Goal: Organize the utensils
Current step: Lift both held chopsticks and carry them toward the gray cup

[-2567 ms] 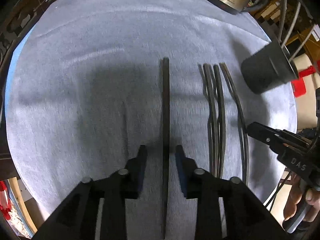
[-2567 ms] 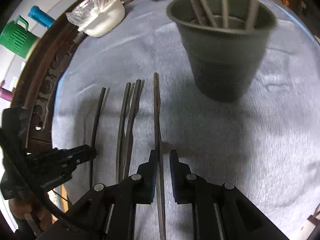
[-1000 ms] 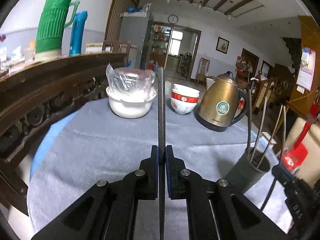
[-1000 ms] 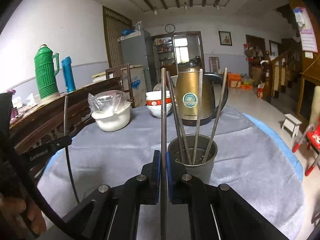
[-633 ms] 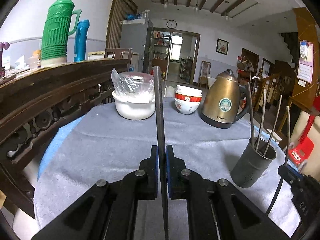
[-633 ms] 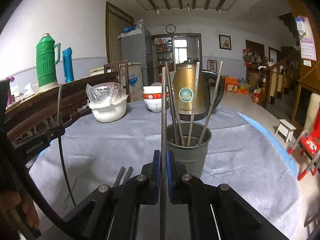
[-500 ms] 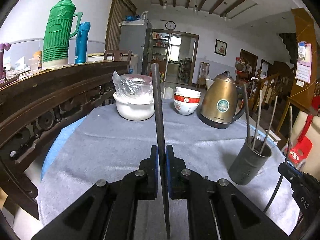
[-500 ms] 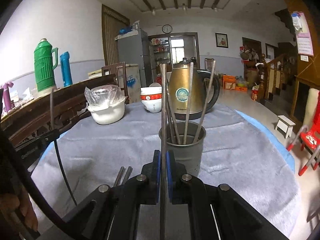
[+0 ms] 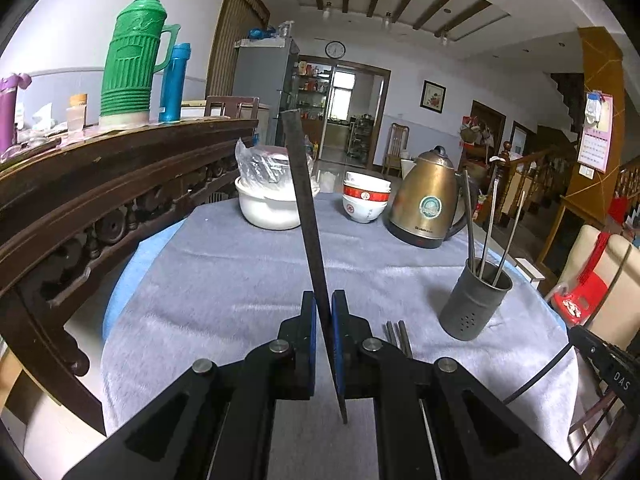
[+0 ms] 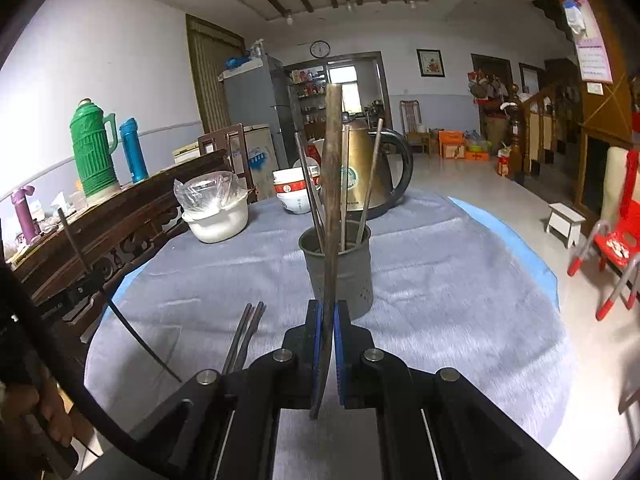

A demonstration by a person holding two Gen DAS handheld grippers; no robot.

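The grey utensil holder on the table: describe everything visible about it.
The grey utensil holder is a dull, metal-looking cup, slightly tapered toward its base, with small drain holes low on its wall. It stands upright on the grey tablecloth, in front of the brass kettle. At least three thin metal chopsticks lean inside it against the rim. Neither gripper touches it; in the right wrist view a held chopstick crosses in front of it.

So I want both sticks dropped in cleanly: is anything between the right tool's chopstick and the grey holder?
Nothing stands on the cloth between the chopstick in the right tool and the grey holder. The three chopsticks already leaning inside take up part of its mouth.
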